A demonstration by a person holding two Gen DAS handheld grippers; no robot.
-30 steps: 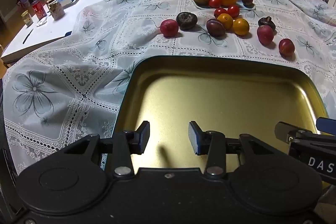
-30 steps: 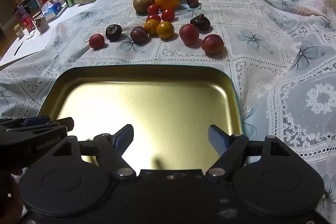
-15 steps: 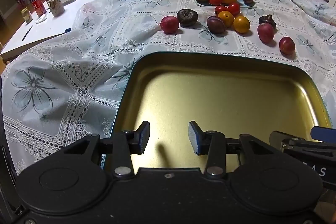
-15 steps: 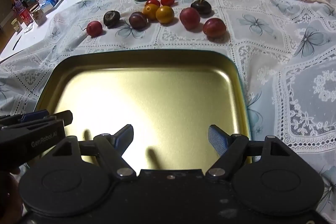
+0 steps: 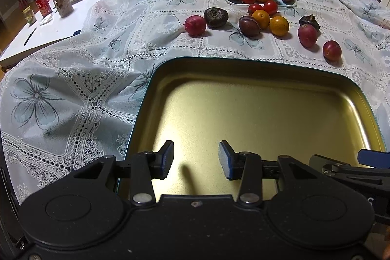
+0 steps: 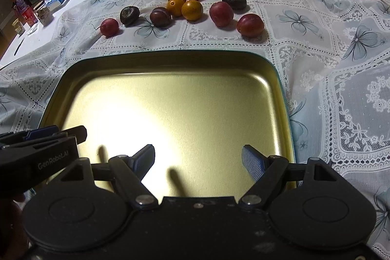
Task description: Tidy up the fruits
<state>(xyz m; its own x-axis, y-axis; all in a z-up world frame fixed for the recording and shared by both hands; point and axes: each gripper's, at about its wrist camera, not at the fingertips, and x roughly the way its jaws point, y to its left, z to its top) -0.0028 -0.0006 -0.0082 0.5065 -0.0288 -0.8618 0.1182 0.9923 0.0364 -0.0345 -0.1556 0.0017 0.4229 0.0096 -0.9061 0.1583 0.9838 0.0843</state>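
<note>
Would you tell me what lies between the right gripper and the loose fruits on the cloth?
Only the empty gold tray, then a bare strip of lace tablecloth; the right wrist view shows this.

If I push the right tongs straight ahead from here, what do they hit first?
The right tongs are open and empty above the gold tray. Going straight on, they cross the tray's bare floor and probably meet its far rim first, unless they ride high enough to clear it. The loose fruit, such as the dark plum, lies farther on.

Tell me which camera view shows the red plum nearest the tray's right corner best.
The right wrist view: the red plum sits large, unobstructed and fairly central, just beyond the gold tray. The left wrist view shows the same plum smaller, out toward the right edge, where the fisheye bends it.
</note>
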